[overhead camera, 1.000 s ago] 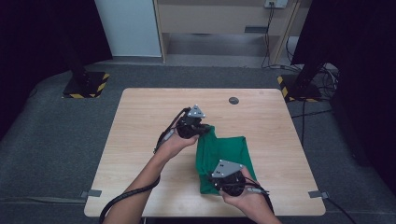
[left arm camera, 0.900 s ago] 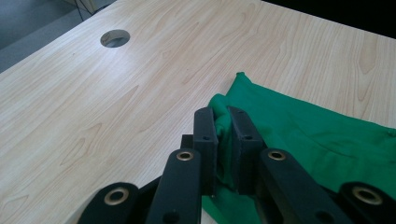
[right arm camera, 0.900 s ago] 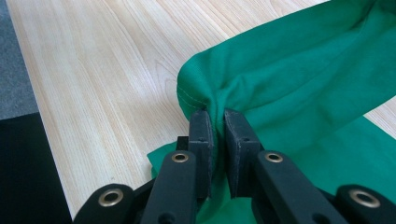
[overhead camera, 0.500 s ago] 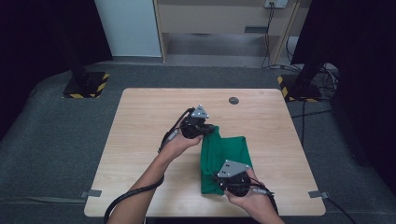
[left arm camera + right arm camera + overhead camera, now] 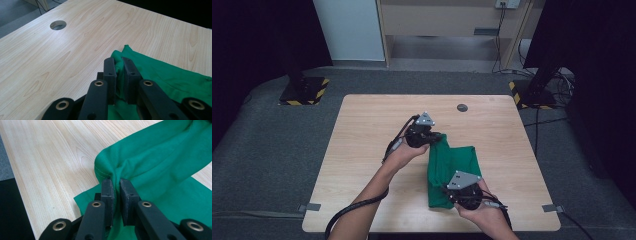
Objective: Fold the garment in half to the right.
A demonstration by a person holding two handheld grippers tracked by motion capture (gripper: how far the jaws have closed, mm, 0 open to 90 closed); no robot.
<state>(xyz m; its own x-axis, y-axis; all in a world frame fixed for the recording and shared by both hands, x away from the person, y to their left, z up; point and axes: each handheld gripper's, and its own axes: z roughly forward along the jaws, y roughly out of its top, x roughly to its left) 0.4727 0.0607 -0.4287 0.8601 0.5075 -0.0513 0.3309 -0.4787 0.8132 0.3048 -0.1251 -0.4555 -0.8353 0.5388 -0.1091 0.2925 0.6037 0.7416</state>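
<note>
Jaws of both the left gripper (image 5: 435, 136) and right gripper (image 5: 448, 191) pinch the green cloth (image 5: 458, 161) (seemingly folded) on the table (image 5: 362, 135).

The cloth (image 5: 452, 167) is plain green with pale stitching on its hem. The tabletop (image 5: 367, 130) is light wood grain. Both grippers look black, perhaps with brass-coloured rivets.

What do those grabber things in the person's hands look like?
Each hand holds a black tool. The left gripper and right gripper both carry a grey three-cornered plate on top. Two flat black jaws stick out from black bars with brass-ringed holes. A black cable trails back from the left one. The forearms are bare, no sleeves.
</note>
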